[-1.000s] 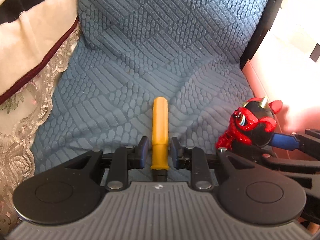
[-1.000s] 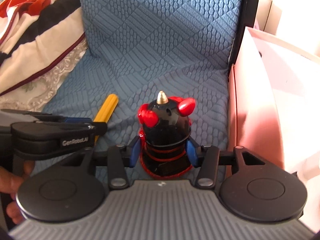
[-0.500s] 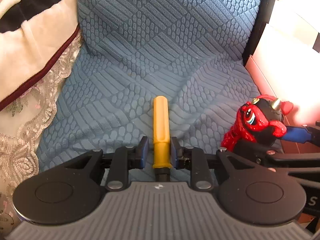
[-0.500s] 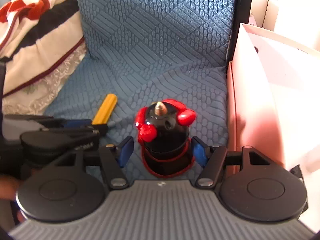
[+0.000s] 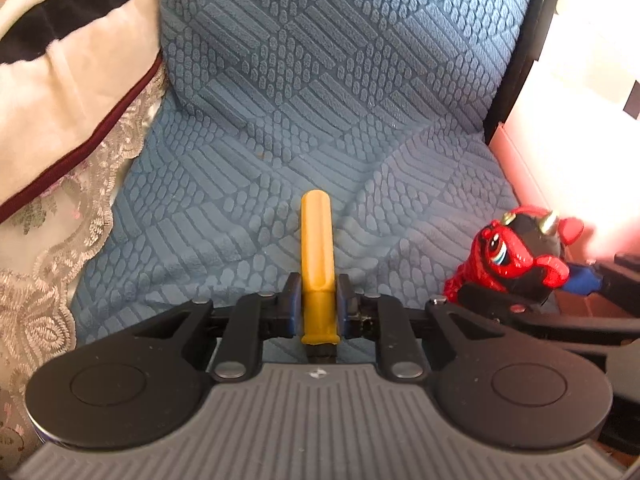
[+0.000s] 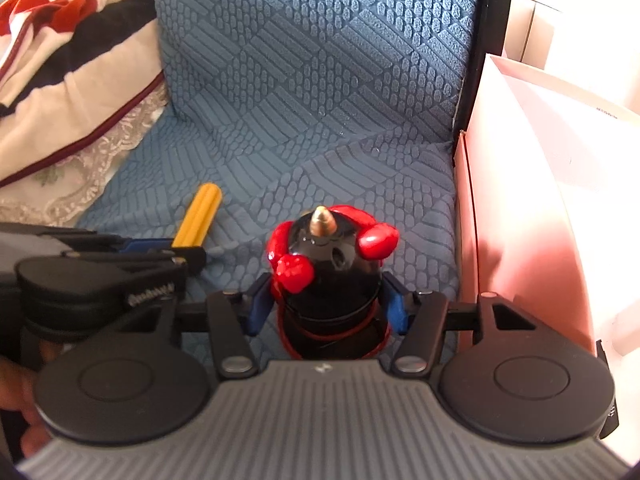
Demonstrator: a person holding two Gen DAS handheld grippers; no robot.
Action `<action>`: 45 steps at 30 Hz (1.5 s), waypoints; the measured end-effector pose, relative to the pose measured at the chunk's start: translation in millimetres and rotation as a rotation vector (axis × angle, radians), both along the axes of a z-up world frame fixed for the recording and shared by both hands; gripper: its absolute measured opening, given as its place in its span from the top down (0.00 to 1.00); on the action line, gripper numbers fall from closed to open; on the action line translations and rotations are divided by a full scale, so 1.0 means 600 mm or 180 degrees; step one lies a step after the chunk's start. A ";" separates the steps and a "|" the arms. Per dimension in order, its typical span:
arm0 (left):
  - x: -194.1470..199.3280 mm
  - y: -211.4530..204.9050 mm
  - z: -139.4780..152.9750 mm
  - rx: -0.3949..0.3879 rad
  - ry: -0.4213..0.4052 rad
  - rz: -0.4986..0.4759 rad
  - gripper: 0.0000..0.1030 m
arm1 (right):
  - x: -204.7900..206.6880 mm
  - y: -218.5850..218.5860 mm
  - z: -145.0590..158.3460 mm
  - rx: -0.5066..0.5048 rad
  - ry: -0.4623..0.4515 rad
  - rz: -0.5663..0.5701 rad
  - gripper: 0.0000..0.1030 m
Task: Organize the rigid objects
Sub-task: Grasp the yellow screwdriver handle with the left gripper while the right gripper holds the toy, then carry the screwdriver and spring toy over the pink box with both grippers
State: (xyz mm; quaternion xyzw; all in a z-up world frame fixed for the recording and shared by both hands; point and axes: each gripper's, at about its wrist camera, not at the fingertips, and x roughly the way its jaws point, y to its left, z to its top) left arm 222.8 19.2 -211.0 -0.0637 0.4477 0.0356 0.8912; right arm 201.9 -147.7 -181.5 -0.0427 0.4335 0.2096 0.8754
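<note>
Yellow handle (image 5: 317,268) now pinched as my left gripper (image 5: 318,307) closes; earlier a gap showed. Right gripper (image 6: 325,307) closing around the red-black figure (image 6: 330,280) at three o'clock on the blue seat (image 5: 240,208), pads still apart.

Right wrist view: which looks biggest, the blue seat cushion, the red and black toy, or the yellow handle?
Largest to smallest:
1. blue seat cushion
2. red and black toy, though nearness to the camera enlarges it
3. yellow handle, partly hidden
</note>
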 end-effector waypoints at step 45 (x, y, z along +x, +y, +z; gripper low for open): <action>-0.091 -0.016 0.267 -0.1036 -0.0757 -0.0050 0.80 | -0.066 -0.124 0.276 0.0434 -0.0665 -0.0180 0.42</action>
